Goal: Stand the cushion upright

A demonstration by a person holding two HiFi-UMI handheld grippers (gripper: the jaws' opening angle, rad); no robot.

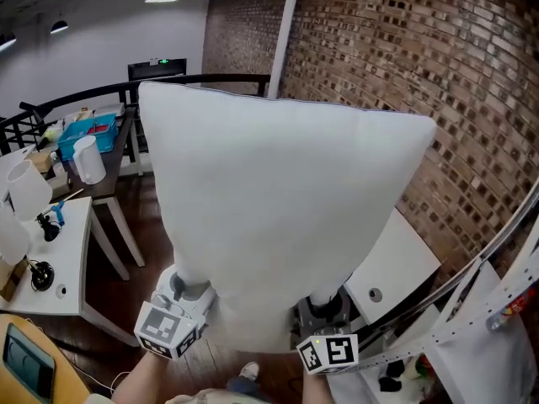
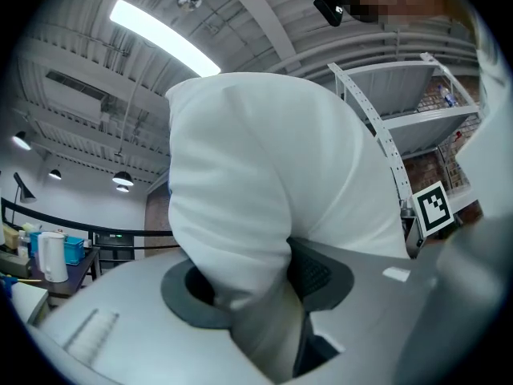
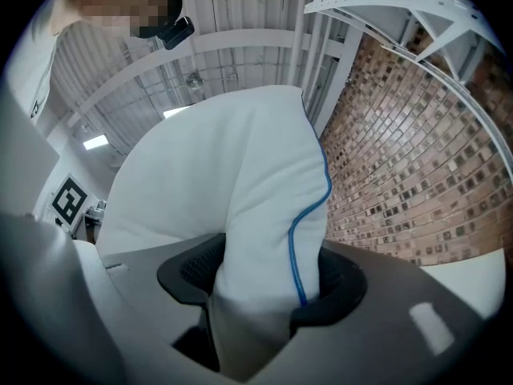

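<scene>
**Cushion in the air, both grippers clamped on it**

Cushion point(image 1: 278, 209) is held upright in mid-air in front of the brick wall point(image 1: 455, 66). Left gripper point(image 1: 187, 291) jaws clenched on its lower left corner. Right gripper point(image 1: 327, 303) jaws clenched on the lower right corner, with blue piping point(image 3: 300, 239) running between them.

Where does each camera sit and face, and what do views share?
Head view: on the person's head, looking forward and down at the white fabric cushion, left hand-held gripper and right hand-held gripper.
Left gripper view: on that gripper, facing along jaws clamped on the cushion.
Right gripper view: likewise; red brick wall beyond.
Shared: the cushion.
</scene>
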